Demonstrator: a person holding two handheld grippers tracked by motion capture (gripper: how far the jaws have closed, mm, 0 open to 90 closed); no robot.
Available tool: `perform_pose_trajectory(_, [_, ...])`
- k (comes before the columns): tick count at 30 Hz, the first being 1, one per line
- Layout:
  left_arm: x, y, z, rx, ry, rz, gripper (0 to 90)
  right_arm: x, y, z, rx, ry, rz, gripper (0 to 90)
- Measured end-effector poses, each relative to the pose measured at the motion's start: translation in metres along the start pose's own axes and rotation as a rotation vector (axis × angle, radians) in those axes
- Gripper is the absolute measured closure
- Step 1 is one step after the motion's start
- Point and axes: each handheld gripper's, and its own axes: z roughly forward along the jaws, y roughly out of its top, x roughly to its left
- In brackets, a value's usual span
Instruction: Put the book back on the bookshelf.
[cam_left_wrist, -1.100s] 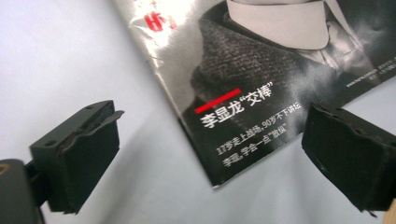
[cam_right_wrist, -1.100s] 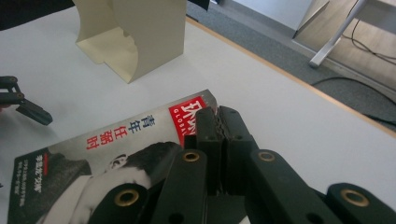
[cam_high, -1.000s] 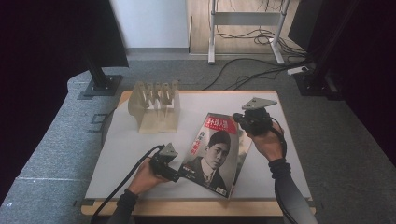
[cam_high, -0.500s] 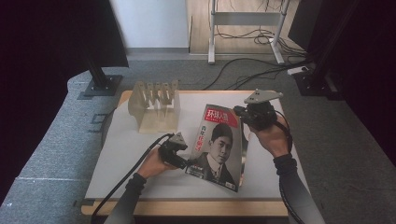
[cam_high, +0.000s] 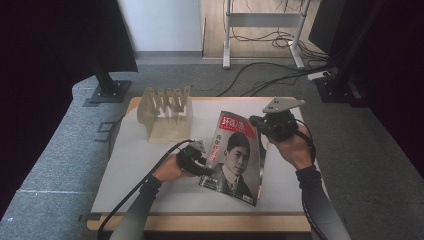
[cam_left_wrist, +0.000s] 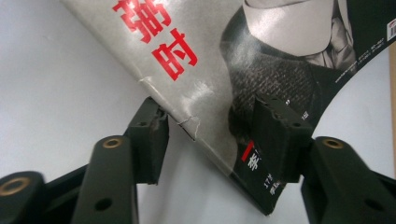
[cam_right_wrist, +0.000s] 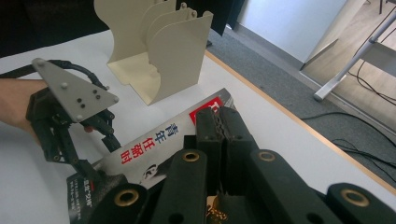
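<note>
A magazine (cam_high: 237, 150) with a portrait cover and red characters stands tilted up off the white table top (cam_high: 145, 185). My right gripper (cam_high: 256, 122) is shut on its upper right edge; in the right gripper view the jaws (cam_right_wrist: 220, 114) meet over the magazine (cam_right_wrist: 159, 140). My left gripper (cam_high: 202, 167) is at the magazine's lower left edge. Its jaws have just been closing and still stand apart in the left gripper view (cam_left_wrist: 212, 112), straddling the creased spine of the magazine (cam_left_wrist: 261, 60), one jaw behind it and one over the cover. The left gripper (cam_right_wrist: 100, 156) also shows in the right gripper view.
A cream divider rack (cam_high: 167, 112) with several upright slots stands at the table's back left, also seen as the rack (cam_right_wrist: 163, 51) in the right gripper view. Grey carpet, cables (cam_high: 260, 75) and desk legs lie beyond the table's far edge.
The left gripper moved right to the magazine's left edge and its jaws narrowed around it. The magazine turned and tipped up more steeply, with the right hand a little higher.
</note>
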Motion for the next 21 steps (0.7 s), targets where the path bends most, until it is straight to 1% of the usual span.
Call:
perform_pose_trajectory(3, [0.002, 0.001, -0.003, 0.005, -0.017, -0.020, 57.5, 0.001, 0.001, -0.001, -0.003, 0.006, -0.004, 86.6])
perform_pose_trajectory(4, [0.002, 0.001, -0.003, 0.005, -0.017, -0.020, 61.3, 0.001, 0.001, -0.001, -0.002, 0.006, -0.005, 86.6])
perform_pose_trajectory(5, [0.001, 0.001, -0.007, -0.004, -0.033, -0.020, 65.6, 0.002, 0.001, -0.002, 0.000, 0.008, -0.006, 86.6])
perform_pose_trajectory(6, [0.001, 0.001, -0.007, -0.004, -0.033, -0.020, 68.9, 0.002, 0.001, -0.002, 0.000, 0.008, -0.006, 86.6])
perform_pose_trajectory(7, [0.001, 0.001, -0.009, -0.011, -0.035, -0.025, 68.9, 0.001, 0.001, -0.002, 0.000, 0.007, -0.006, 86.5])
perform_pose_trajectory(8, [0.000, 0.001, -0.010, -0.022, -0.044, -0.030, 75.3, 0.001, 0.000, -0.002, -0.004, 0.002, -0.002, 86.5])
perform_pose_trajectory(9, [0.000, 0.002, -0.011, -0.029, -0.051, -0.033, 75.3, 0.001, 0.000, -0.002, -0.004, 0.002, -0.002, 86.5])
perform_pose_trajectory(10, [0.000, 0.002, -0.012, -0.035, -0.061, -0.041, 77.2, 0.000, 0.000, -0.003, -0.001, 0.000, 0.001, 86.4])
perform_pose_trajectory(11, [-0.001, 0.002, -0.013, -0.042, -0.062, -0.038, 78.9, -0.001, -0.001, -0.003, -0.001, -0.006, 0.002, 86.4])
perform_pose_trajectory(12, [-0.001, 0.003, -0.018, -0.073, -0.041, -0.031, 82.0, -0.002, -0.001, -0.005, -0.004, -0.014, 0.005, 86.0])
perform_pose_trajectory(13, [-0.001, 0.003, -0.018, -0.073, -0.041, -0.031, 83.9, -0.002, -0.001, -0.005, -0.004, -0.014, 0.005, 86.0])
perform_pose_trajectory(14, [-0.002, 0.004, -0.021, -0.099, -0.013, -0.036, 86.4, -0.004, -0.001, -0.009, -0.011, -0.028, 0.008, 85.6])
perform_pose_trajectory(15, [-0.003, 0.005, -0.027, -0.128, 0.028, -0.031, 86.4, -0.004, -0.001, -0.009, -0.011, -0.028, 0.008, 85.6])
perform_pose_trajectory(16, [-0.003, 0.005, -0.032, -0.161, 0.055, -0.027, 87.6, -0.006, 0.000, -0.012, -0.019, -0.033, 0.008, 85.4])
perform_pose_trajectory(17, [-0.004, 0.006, -0.038, -0.182, 0.057, -0.018, 88.0, -0.006, 0.001, -0.015, -0.032, -0.036, 0.010, 85.5])
perform_pose_trajectory(18, [-0.005, 0.006, -0.041, -0.188, 0.072, -0.018, 88.0, -0.007, 0.003, -0.019, -0.044, -0.037, 0.007, 85.7])
perform_pose_trajectory(19, [-0.007, 0.004, -0.044, -0.188, 0.080, -0.015, 87.9, -0.006, 0.004, -0.020, -0.038, -0.041, -0.001, 86.2])
perform_pose_trajectory(20, [-0.007, 0.004, -0.044, -0.188, 0.080, -0.015, 87.9, -0.006, 0.004, -0.020, -0.038, -0.041, -0.001, 86.2])
perform_pose_trajectory(21, [-0.009, 0.000, -0.045, -0.197, 0.080, -0.010, 88.0, -0.005, 0.002, -0.019, -0.030, -0.043, -0.001, 86.3])
